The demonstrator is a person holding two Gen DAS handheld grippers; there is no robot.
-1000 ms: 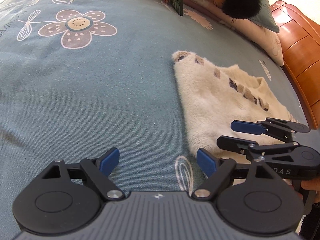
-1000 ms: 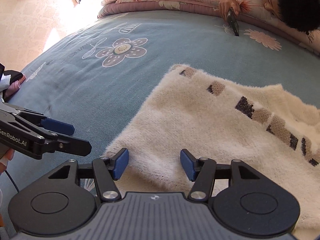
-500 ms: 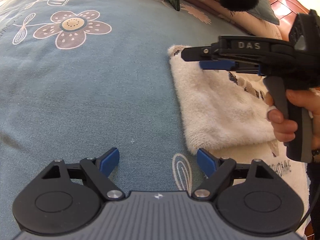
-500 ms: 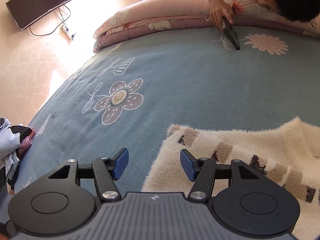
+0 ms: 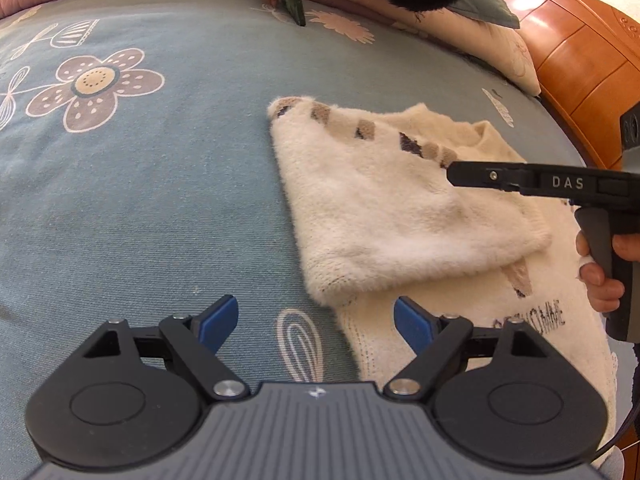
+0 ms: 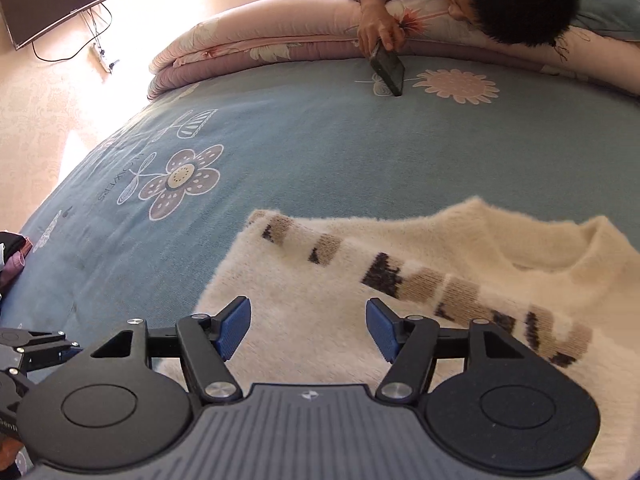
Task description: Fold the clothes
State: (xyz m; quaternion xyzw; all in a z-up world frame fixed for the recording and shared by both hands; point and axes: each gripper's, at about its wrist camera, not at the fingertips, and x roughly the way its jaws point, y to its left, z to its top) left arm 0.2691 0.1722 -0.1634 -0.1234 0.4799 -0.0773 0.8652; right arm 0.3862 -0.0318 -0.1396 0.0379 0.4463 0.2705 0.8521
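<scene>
- Left tool (image 5: 316, 318): blue pads apart, nothing between them. It hangs low over the bed (image 5: 140, 200), at the near left edge of the sweater (image 5: 400, 216); one pad over bare sheet, the other over the sweater's lower layer.
- Right tool (image 6: 308, 330): pads apart, empty, held above the sweater's folded flap. Seen side-on from the left wrist view, a hand (image 5: 604, 268) grips its handle on the sweater's right side.
- Sweater: cream, fluffy, with a band of brown and dark blocks. It lies flat on the bed. One side panel is turned over onto the body, so a thick upper layer sits on a thinner lower one with dark lettering. Collar (image 6: 576, 248) at the far right of the garment, open side up.
- Stage, judged: partly folded. Neither tool holds cloth, so this fits either a pause between folds or a release just after one; cannot tell which.
- To do the next fold well (judgement): take the edge with both tools at spread points, catch both layers together, lift only enough to clear the pile, and lay it down with edges matched. Fluffy knit will likely sag and slip from a shallow bite.
- Containers: none in view. A small heap of other clothes (image 6: 14, 252) shows at the bed's left edge, far from the sweater.
- A person lies at the far side of the bed with a phone (image 6: 388, 66), well apart from the sweater.
</scene>
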